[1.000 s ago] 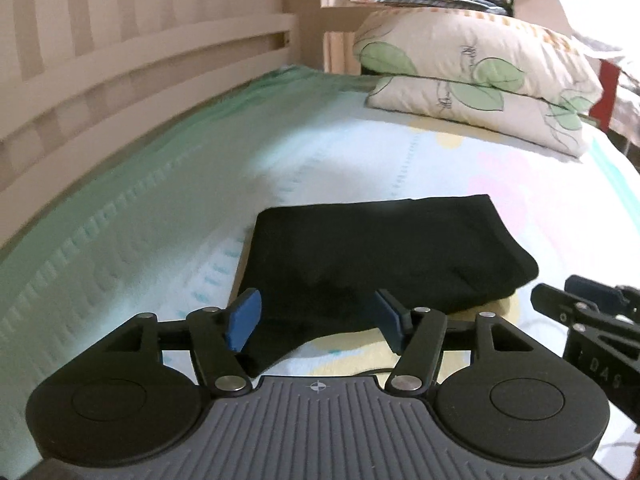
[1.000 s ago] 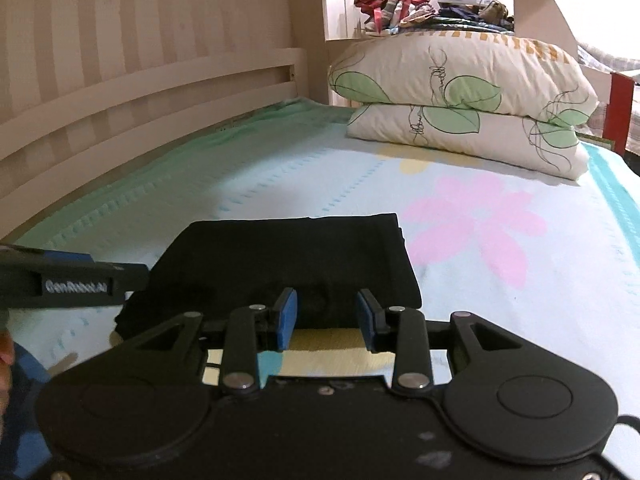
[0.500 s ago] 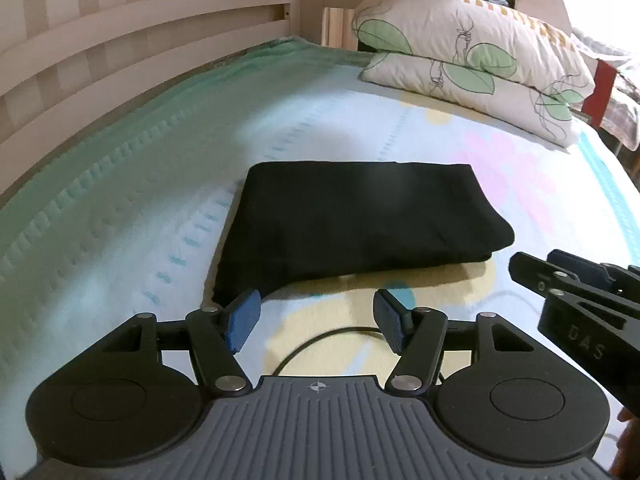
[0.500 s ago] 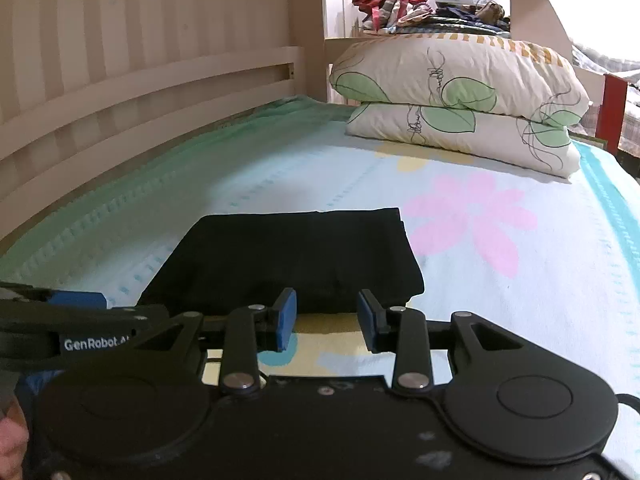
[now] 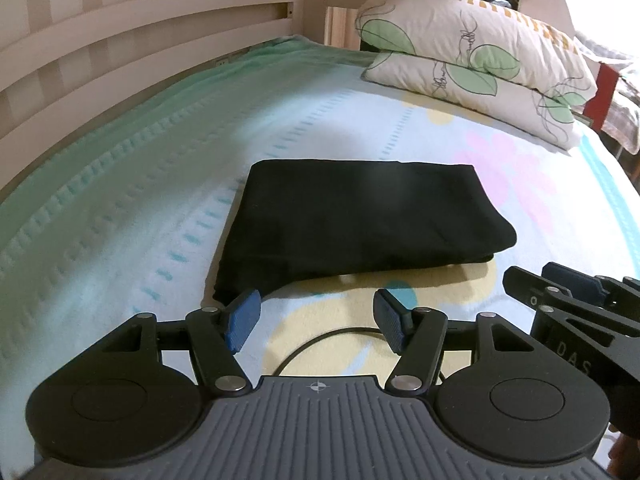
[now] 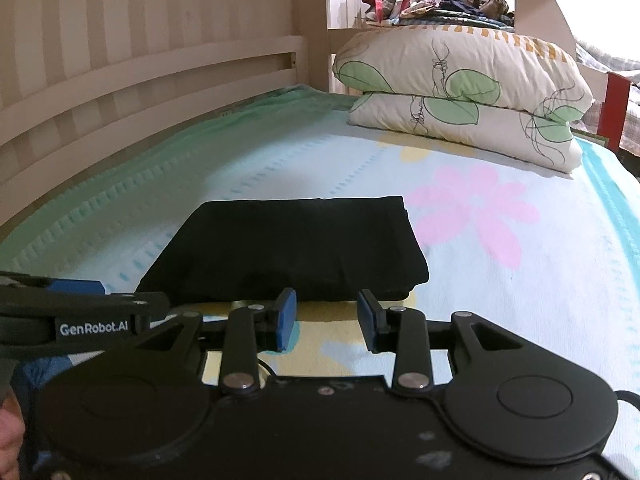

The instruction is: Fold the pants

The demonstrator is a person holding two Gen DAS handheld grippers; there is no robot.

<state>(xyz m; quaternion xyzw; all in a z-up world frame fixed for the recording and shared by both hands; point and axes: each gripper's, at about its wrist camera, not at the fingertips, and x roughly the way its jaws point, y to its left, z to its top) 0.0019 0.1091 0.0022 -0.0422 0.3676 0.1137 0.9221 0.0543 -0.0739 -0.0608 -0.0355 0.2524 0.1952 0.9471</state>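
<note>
Now we note the black pants (image 5: pixel 356 220) lying folded into a flat, roughly rectangular stack on the bed sheet (image 5: pixel 120 240), about mid-bed, with the thicker folded edge toward the right. In the right wrist view the same pants (image 6: pixel 288 248) sit just beyond the fingers, left of the pink flower print (image 6: pixel 476 216).

We see the left gripper (image 5: pixel 318 322) with its jaws standing wide, nothing between them. Its blue pads (image 5: pixel 242 320) are empty; the left-hand pad sits just short of the near left corner of the pants, and we cannot tell whether it brushes the cloth. Between the jaws only bare sheet and a thin dark cable (image 5: pixel 320 340) show.

We see the right gripper (image 6: pixel 326 320) with a narrower gap, also empty. Its pads (image 6: pixel 286 318) hover just near of the pants' near edge, over the yellow patch of the sheet, not pinching any fabric.

Each gripper appears in the other's view: the right gripper (image 5: pixel 568 300) at the right edge of the left view, the left gripper (image 6: pixel 80 304) at the left edge of the right view, both near of the pants.

Far off, two leaf-print pillows (image 6: pixel 464 96) are stacked at the head of the bed. A wooden bed rail (image 5: pixel 140 40) runs along the left side.
</note>
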